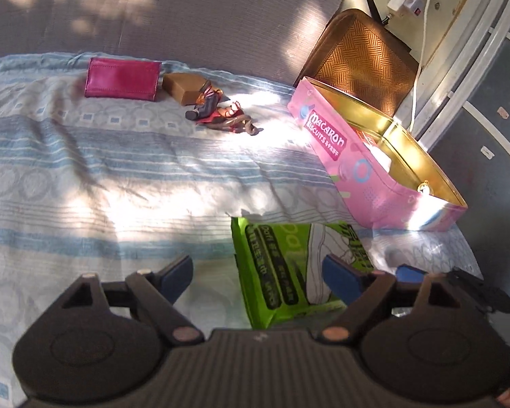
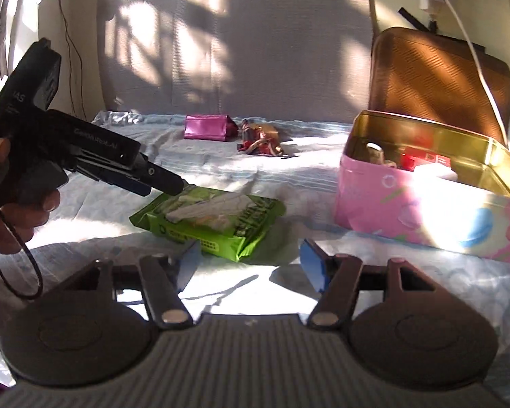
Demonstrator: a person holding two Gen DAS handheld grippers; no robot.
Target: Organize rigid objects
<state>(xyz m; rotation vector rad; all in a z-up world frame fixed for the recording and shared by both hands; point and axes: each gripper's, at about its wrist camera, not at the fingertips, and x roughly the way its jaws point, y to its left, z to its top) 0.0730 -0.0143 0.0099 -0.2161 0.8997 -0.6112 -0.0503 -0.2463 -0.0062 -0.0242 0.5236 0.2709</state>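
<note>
A green packet lies on the bed in front of my open left gripper; the right pad overlaps its edge. It also shows in the right wrist view, where the left gripper hovers just over its near-left end. My right gripper is open and empty, just short of the packet. An open pink macaron tin stands to the right, with a few items inside. A magenta wallet, a small brown box and a small figurine lie at the back.
The bed has a blue-patterned sheet. A brown woven case leans against the wall behind the tin. A white cable and plugs hang at the wall to the right. The bed edge drops to a dark floor on the right.
</note>
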